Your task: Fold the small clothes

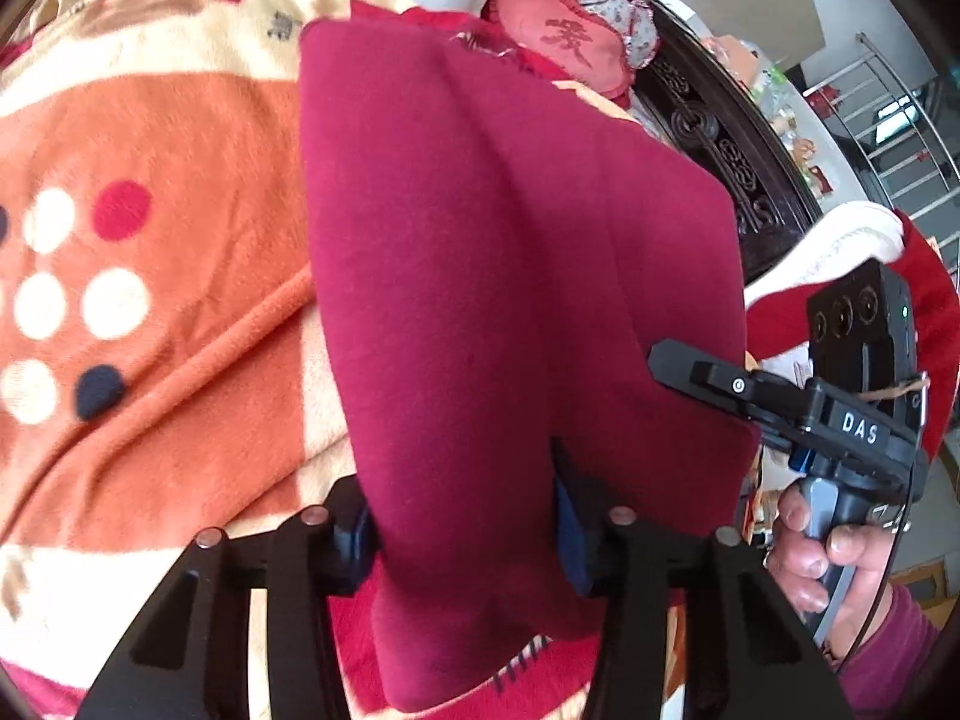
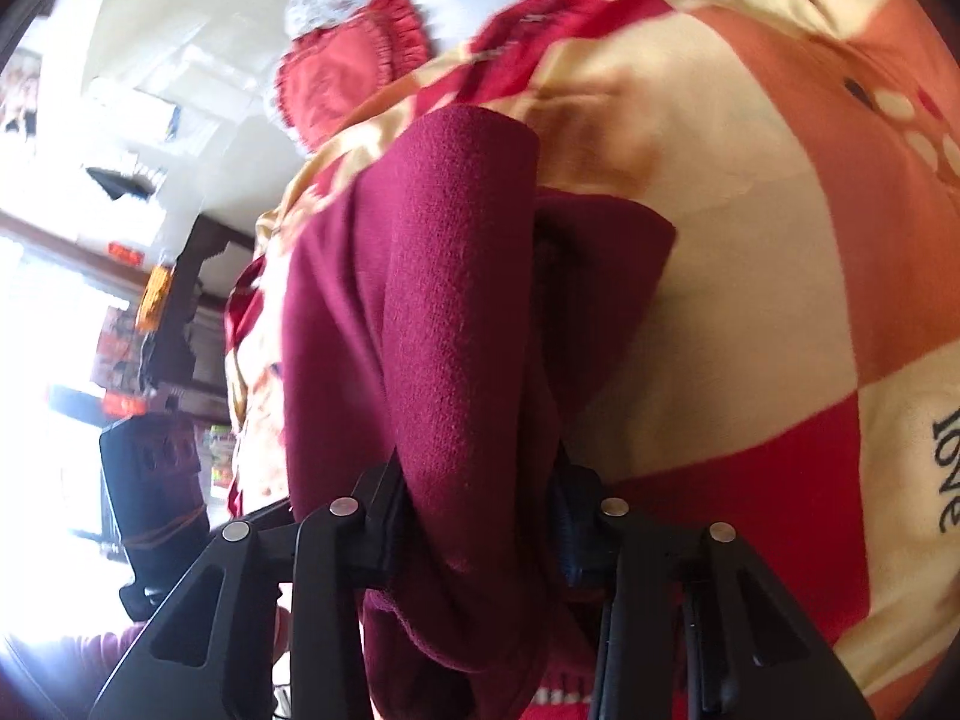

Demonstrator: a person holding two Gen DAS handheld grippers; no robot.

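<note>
Left claw (image 1: 462, 516) closed on a thick bunch of the dark red garment (image 1: 516, 252); cloth fills the gap between its fingers and fans out ahead, lying over the orange and cream blanket (image 1: 156, 138) on the bed. Right claw (image 2: 474, 534) likewise clamped on a rolled fold of the same garment, which stands up ahead of it in a soft ridge. In the left view the right claw shows off to the right, a bare hand (image 1: 822, 546) wrapped round its grip, pink sleeve behind. Both claws tilt steeply down toward the bed, side by side. Judgement: a fold is being carried over. To do it well, keep both grips level with each other, hold the edge taut between them, lay it flat onto the blanket before letting go. Heart cushion (image 1: 564, 48) far ahead, well clear.
</note>
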